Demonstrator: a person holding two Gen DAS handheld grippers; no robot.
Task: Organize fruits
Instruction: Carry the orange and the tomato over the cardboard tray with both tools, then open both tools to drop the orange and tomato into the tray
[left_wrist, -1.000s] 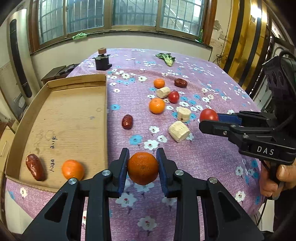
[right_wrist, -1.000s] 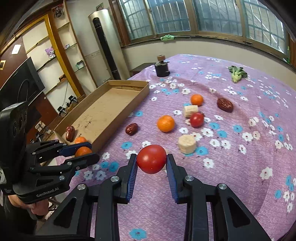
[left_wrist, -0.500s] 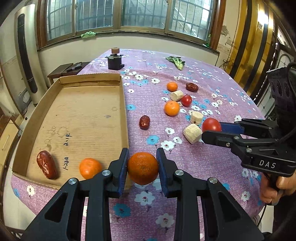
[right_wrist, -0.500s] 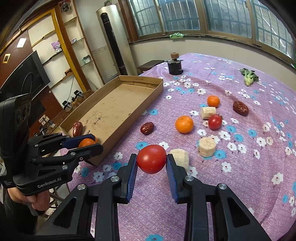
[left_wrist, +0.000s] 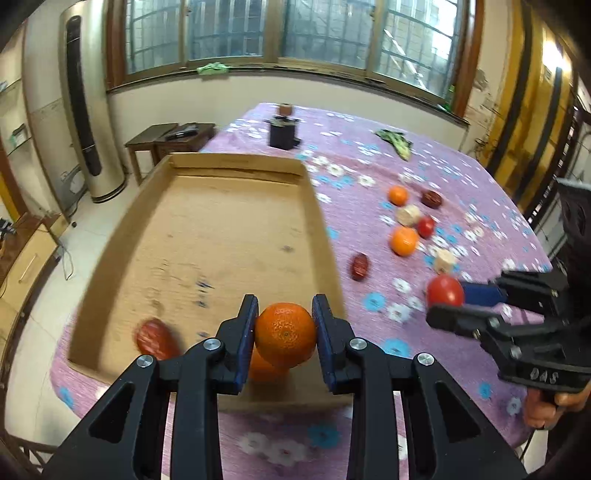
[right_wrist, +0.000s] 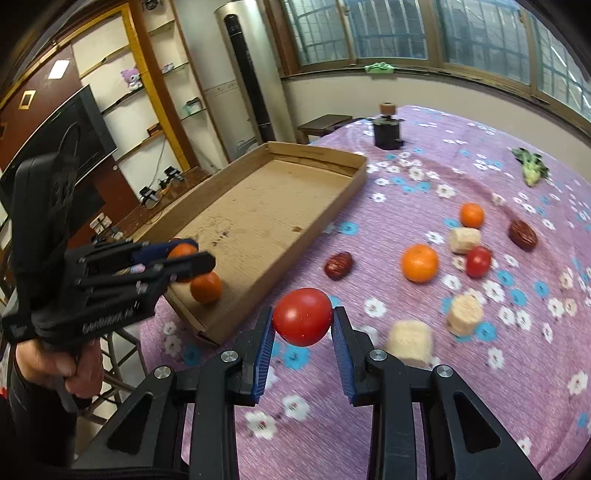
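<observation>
- Purple flowered tablecloth (right_wrist: 424, 369) carries a cardboard tray (left_wrist: 317, 206).
- Left gripper (left_wrist: 284, 334), angled downward, clamps an orange (left_wrist: 285, 334) over the tray's near end.
- Right gripper (right_wrist: 303, 317), likewise tilted, grips a tomato (right_wrist: 302, 316) just right of the tray.
- Beyond the tray's right wall lie loose fruits.

Floral-clothed table (right_wrist: 480, 387) bears cardboard tray (right_wrist: 325, 236), scattered fruits (right_wrist: 420, 263).

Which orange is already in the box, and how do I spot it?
Find the cardboard box on the purple tablecloth. In its near corner lies one orange, under the left claw. It's the only orange touching cardboard.
</observation>
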